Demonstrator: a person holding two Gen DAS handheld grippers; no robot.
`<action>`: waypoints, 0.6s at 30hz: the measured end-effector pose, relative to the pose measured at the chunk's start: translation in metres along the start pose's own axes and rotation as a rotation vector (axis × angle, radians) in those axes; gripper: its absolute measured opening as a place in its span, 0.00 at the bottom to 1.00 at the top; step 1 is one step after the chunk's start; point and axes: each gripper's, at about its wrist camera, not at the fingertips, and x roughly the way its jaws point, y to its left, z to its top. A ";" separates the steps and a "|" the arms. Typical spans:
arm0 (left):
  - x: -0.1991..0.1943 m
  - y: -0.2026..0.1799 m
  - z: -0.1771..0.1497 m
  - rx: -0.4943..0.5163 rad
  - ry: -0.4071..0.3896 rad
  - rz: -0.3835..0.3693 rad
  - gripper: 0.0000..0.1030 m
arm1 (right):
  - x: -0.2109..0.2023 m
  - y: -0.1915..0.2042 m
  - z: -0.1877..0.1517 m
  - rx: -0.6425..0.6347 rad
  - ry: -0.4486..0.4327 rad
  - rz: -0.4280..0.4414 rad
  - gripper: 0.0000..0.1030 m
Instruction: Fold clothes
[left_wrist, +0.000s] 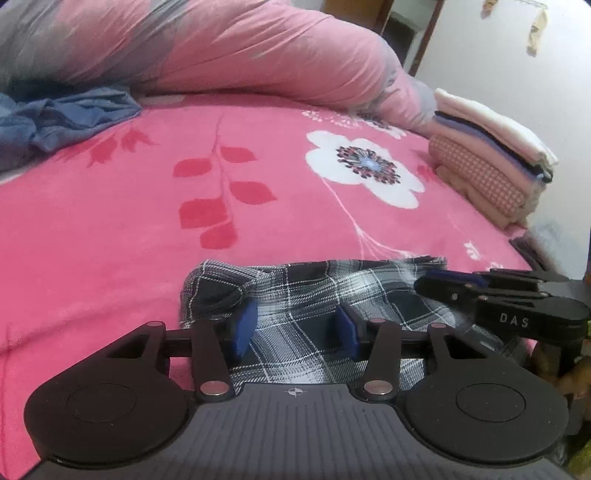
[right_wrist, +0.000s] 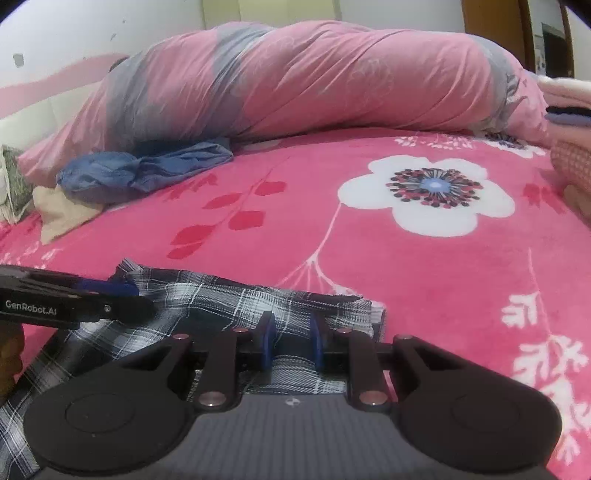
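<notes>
Plaid shirt (left_wrist: 314, 295) lies bunched at the near edge of the bed (left_wrist: 110, 258). Left tool (left_wrist: 295, 328) gapes wide over the cloth, gripping nothing. Right tool (right_wrist: 291, 341) is narrower, fingers straddling the shirt's edge, not clamped. Risks: pinching several layers together or snagging the blanket underneath; uneven lift skews the fold; shirt could slide off the near edge. Folded stack (left_wrist: 491, 162) sits at the right edge, blue garment (right_wrist: 144, 170) crumpled far left.
</notes>
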 end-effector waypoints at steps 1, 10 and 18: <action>-0.001 -0.001 -0.002 0.008 -0.008 0.003 0.46 | 0.000 0.000 -0.001 -0.002 -0.006 -0.002 0.22; -0.019 -0.009 0.003 0.038 -0.041 0.057 0.47 | -0.010 0.002 0.012 -0.006 0.020 -0.035 0.23; -0.098 -0.045 -0.035 0.094 -0.098 0.026 0.48 | -0.060 0.015 -0.005 -0.038 -0.016 -0.066 0.23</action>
